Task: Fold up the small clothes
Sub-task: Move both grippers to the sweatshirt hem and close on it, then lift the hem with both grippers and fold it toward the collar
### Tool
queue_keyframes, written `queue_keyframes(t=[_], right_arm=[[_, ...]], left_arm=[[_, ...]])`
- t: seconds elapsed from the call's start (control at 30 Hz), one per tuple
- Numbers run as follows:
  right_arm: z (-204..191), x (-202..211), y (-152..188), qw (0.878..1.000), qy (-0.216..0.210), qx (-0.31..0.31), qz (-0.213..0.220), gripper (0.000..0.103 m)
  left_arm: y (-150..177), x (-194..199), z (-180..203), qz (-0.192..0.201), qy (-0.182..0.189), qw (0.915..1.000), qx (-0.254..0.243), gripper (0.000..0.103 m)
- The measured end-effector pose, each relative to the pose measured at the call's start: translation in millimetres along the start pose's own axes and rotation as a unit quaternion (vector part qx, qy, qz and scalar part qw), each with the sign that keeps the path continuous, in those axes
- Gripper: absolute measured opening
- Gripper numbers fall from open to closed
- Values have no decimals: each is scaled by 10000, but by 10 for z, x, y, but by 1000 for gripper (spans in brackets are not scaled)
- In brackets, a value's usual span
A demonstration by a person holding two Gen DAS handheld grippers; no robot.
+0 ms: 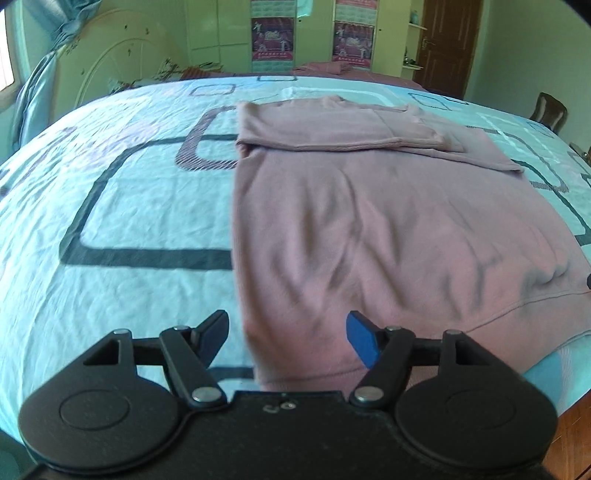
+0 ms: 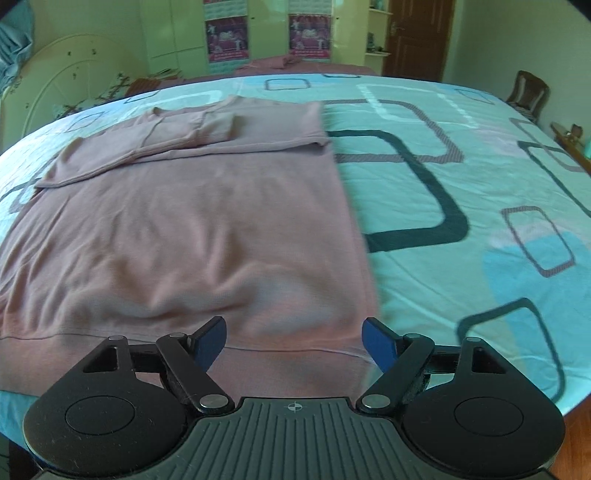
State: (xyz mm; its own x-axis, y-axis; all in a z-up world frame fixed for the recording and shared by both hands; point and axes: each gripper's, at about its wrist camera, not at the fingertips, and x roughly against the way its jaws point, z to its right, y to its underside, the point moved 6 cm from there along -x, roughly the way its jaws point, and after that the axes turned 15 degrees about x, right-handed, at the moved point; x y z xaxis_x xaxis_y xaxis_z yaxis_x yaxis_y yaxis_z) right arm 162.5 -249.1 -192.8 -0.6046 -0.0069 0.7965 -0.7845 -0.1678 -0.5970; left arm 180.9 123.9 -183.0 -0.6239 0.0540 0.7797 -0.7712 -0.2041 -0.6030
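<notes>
**Both claws open over a pink top on the bed**

The left claw (image 1: 287, 341) stands wide open with nothing between its fingers. One finger is black and the other shows a blue pad; both are flat, wedge-shaped pieces on black hinged links. It hangs over the near left corner of the pink top (image 1: 369, 229), with that garment's left edge running up between the fingers. Whether the fingers touch the cloth cannot be told, since the near part of the picture is blurred.

The right claw (image 2: 293, 345) is likewise spread open and empty, both of its fingers showing blue pads. It hangs over the near right corner of the pink top (image 2: 177, 240), by the stitched hem. The hem's far right end is smeared with blur, and the housing of the claw hides the cloth closest to the camera.

The pink top is a soft knit, lying flat on the bed with shallow wrinkles across its body. At its far end the sleeves are folded across it in layered bands, one with a visible cuff. In the right view its left side runs out of the picture.

The bedsheet (image 1: 110, 184) under the top is pale turquoise, creased, and printed with dark rounded rectangles. Beyond the top stand a cream headboard (image 2: 74, 70), a wardrobe, and a brown door (image 2: 417, 33).
</notes>
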Motion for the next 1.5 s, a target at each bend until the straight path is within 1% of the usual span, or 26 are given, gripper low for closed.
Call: queue_keyframes(t=[0.07, 0.17, 0.3, 0.33, 0.37, 0.4, 0.43, 0.47, 0.5, 0.53, 0.57, 0.6, 0.63, 0.67, 0.73, 0.83, 0.97, 1.07, 1.17, 1.3, 1.37, 1.5], right_arm=[[63, 27, 55, 10000, 26, -34, -44, 80], [115, 38, 117, 9999, 53, -47, -131, 80], [131, 36, 206, 9996, 4, -190, -223, 79], [131, 20, 238, 9993, -24, -245, -284, 78], [127, 4, 268, 9989, -72, -302, -343, 72], [118, -21, 306, 9982, -172, -390, -426, 54], [115, -39, 338, 9972, -277, -506, -471, 48], [119, -41, 355, 9967, -298, -592, -458, 48], [124, -37, 358, 9966, -295, -629, -448, 47], [125, -35, 354, 9963, -311, -655, -454, 41], [128, -25, 344, 9959, -358, -705, -445, 35], [126, -15, 332, 9955, -388, -741, -438, 25], [124, -10, 324, 9956, -393, -723, -451, 21], [116, -1, 310, 9956, -414, -709, -451, 19], [115, 22, 290, 9953, -450, -752, -419, 13], [119, 97, 203, 9962, -428, -723, -248, 11], [170, 205, -75, 9957, -474, -781, 160, 11], [242, 264, -405, 9939, -499, -801, 564, 11], [332, 234, -784, 9907, -542, -835, 929, 11], [448, 23, -1301, 9873, -557, -835, 1228, 11], [505, -155, -1578, 9858, -543, -839, 1348, 11], [622, -591, -2083, 9839, -601, -899, 1425, 10]], left_arm=[[52, 9, -66, -123, 56, 9999, 99, 61], [148, -13, -134, -370, 137, 9989, 243, 49], [239, 8, -185, -563, 230, 9969, 490, 49], [258, 14, -185, -623, 260, 9963, 525, 49], [268, 14, -180, -681, 295, 9958, 538, 49], [267, 11, -178, -713, 311, 9956, 527, 48], [255, 4, -178, -744, 338, 9952, 536, 47], [236, -8, -187, -794, 402, 9942, 604, 43], [216, -14, -192, -832, 481, 9931, 677, 33], [197, -17, -194, -879, 563, 9919, 728, 25], [180, -20, -185, -922, 645, 9907, 763, 12], [165, -19, -169, -930, 716, 9902, 756, 7], [150, -12, -152, -895, 747, 9906, 709, 7], [130, 0, -131, -850, 808, 9908, 673, 4], [67, 36, -92, -744, 973, 9902, 668, 4], [-107, 109, -22, -496, 1206, 9890, 701, 4], [-464, 189, 93, -44, 1420, 9874, 691, 4], [-776, 181, 167, 257, 1534, 9850, 753, 4], [-1139, 108, 228, 594, 1578, 9817, 882, 4], [-1618, -86, 306, 939, 1590, 9767, 1090, 4], [-1853, -225, 358, 1072, 1553, 9755, 1134, 4], [-2278, -600, 445, 1143, 1460, 9748, 1242, 4]])
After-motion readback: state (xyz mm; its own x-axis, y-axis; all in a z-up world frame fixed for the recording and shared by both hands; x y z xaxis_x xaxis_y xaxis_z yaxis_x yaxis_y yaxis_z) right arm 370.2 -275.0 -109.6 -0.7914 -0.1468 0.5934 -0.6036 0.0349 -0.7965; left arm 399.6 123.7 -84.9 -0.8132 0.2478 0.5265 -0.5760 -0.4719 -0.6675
